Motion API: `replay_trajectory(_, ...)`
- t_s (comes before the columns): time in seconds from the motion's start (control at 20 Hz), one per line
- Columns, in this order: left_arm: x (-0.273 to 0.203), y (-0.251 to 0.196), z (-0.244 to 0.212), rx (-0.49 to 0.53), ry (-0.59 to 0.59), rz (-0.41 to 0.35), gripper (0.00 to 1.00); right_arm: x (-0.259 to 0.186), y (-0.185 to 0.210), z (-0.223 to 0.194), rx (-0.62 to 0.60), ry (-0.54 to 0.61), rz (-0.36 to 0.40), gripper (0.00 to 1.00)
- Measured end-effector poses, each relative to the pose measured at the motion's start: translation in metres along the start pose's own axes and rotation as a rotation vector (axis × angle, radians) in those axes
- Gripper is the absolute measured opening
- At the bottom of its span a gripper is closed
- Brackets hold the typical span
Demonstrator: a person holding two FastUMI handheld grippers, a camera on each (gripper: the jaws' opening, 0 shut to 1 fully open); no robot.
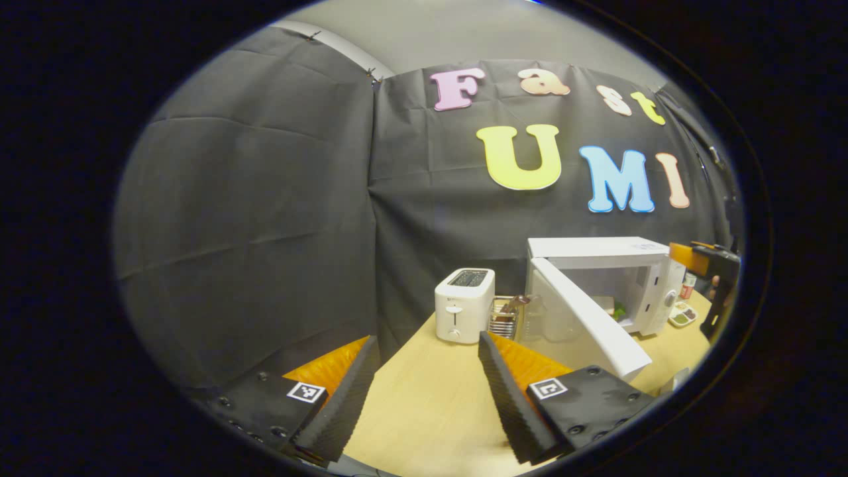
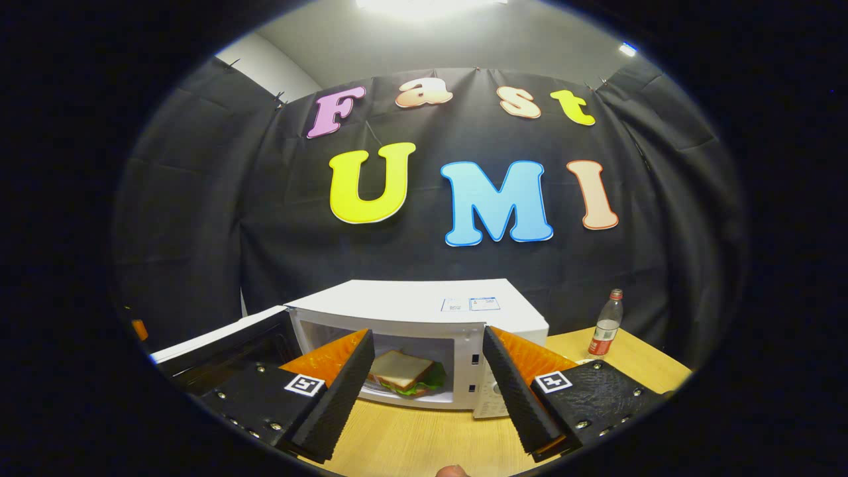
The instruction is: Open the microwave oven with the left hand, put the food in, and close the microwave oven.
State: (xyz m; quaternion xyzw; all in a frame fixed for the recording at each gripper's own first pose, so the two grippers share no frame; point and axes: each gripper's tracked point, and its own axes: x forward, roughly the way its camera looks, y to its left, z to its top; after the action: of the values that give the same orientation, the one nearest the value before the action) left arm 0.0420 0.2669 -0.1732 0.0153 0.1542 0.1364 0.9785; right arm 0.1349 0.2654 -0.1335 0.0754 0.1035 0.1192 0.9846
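Sandwich [image 2: 404, 372] inside microwave [image 2: 424, 311], door [image 1: 589, 324] open; left tongs [image 1: 424, 391], right tongs [image 2: 427, 384] wide, empty.

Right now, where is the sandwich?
In the right gripper view, the sandwich lies inside the open microwave, on its floor, seen between that hand-held gripper's fingers; the door is swung out at left.

A sandwich [image 2: 403, 372] sits inside the open microwave [image 2: 424, 311], the spread right hand-held gripper [image 2: 424, 381] empty before it.
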Motion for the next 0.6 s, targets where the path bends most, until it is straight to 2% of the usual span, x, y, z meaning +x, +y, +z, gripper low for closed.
replay_trajectory(0.25, 0.0, -0.015, -0.023, -0.032, 0.038, 0.021, 0.41, -0.052, -0.042, 0.019, -0.03, -0.011, -0.014, 0.99)
replay_trajectory(0.3, 0.0, -0.023, -0.028, -0.045, 0.05, 0.006, 0.3, -0.059, -0.052, 0.023, -0.027, -0.012, -0.022, 0.99)
replay_trajectory(0.35, -0.002, -0.027, -0.034, -0.048, 0.06, 0.011, 0.25, -0.067, -0.062, 0.025, -0.022, -0.015, -0.029, 0.99)
replay_trajectory(0.4, 0.005, -0.021, -0.035, -0.046, 0.048, 0.055, 0.2, -0.075, -0.071, 0.029, -0.017, -0.018, -0.036, 0.99)
replay_trajectory(0.45, 0.004, -0.026, -0.037, -0.057, 0.067, 0.038, 0.1, -0.083, -0.081, 0.032, -0.015, -0.022, -0.045, 0.99)
replay_trajectory(0.6, -0.008, -0.055, -0.043, -0.057, 0.087, 0.006, 0.07, -0.103, -0.108, 0.04, -0.028, -0.038, -0.067, 0.99)
